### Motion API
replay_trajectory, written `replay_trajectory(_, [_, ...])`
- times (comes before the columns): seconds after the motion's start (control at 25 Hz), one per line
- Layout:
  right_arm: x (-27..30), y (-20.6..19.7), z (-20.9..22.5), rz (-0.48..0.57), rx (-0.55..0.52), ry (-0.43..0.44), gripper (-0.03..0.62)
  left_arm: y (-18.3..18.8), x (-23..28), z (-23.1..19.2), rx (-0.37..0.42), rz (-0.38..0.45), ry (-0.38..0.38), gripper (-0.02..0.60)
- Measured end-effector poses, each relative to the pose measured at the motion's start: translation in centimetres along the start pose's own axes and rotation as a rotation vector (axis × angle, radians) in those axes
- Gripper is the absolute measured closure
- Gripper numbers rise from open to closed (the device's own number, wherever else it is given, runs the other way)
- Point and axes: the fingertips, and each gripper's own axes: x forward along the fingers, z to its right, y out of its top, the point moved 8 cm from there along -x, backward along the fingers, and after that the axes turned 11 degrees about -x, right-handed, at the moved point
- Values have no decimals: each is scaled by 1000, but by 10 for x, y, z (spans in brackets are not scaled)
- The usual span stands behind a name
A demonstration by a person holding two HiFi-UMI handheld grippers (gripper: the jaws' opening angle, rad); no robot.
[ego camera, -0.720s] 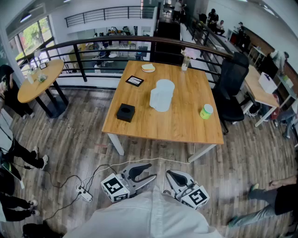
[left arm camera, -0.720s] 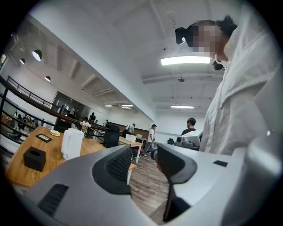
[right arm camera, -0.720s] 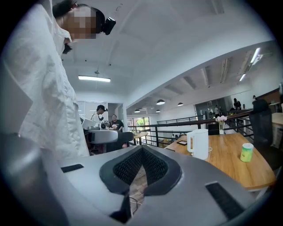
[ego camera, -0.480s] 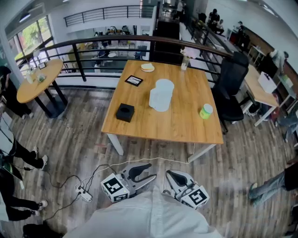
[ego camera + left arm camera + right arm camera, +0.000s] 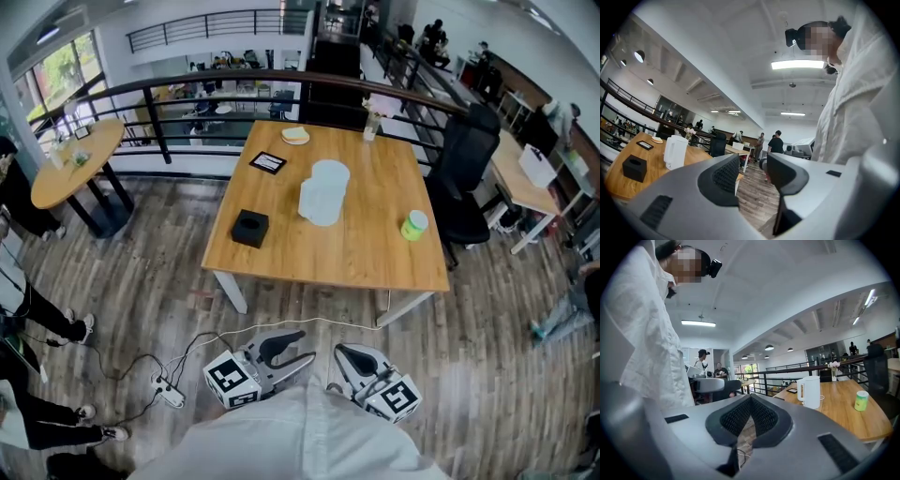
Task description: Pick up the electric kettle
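The white electric kettle (image 5: 323, 192) stands upright near the middle of the wooden table (image 5: 366, 258). It also shows far off in the left gripper view (image 5: 675, 152) and the right gripper view (image 5: 810, 392). Both grippers hang close to my body, well short of the table's near edge and away from the kettle. My left gripper (image 5: 302, 345) is open, and its jaws (image 5: 753, 173) have only air and floor between them. My right gripper (image 5: 340, 350) is shut, its pads meeting at the tips (image 5: 750, 401) with nothing held.
On the table are a black box (image 5: 250, 228), a green cup (image 5: 414, 224), a dark tablet (image 5: 269, 162), a plate (image 5: 296, 136) and a flower vase (image 5: 371, 127). A black office chair (image 5: 466, 178) stands at its right. A power strip (image 5: 172, 391) with cable lies on the floor.
Both grippers and the kettle stay where they were. A person on the floor at the right has walked off toward the picture's right edge.
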Motion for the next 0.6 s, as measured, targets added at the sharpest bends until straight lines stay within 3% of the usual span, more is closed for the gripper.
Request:
replay_trajectory(0.16, [4, 2, 1, 18, 15, 10, 580, 0, 0, -4, -8, -7, -2, 393])
replay_trajectory(0.36, [9, 7, 5, 104, 116, 16, 579, 4, -4, -9, 1, -10, -3, 393])
replay_trajectory(0.6, [23, 7, 8, 90, 125, 17, 578, 5, -14, -22, -28, -3, 26, 393])
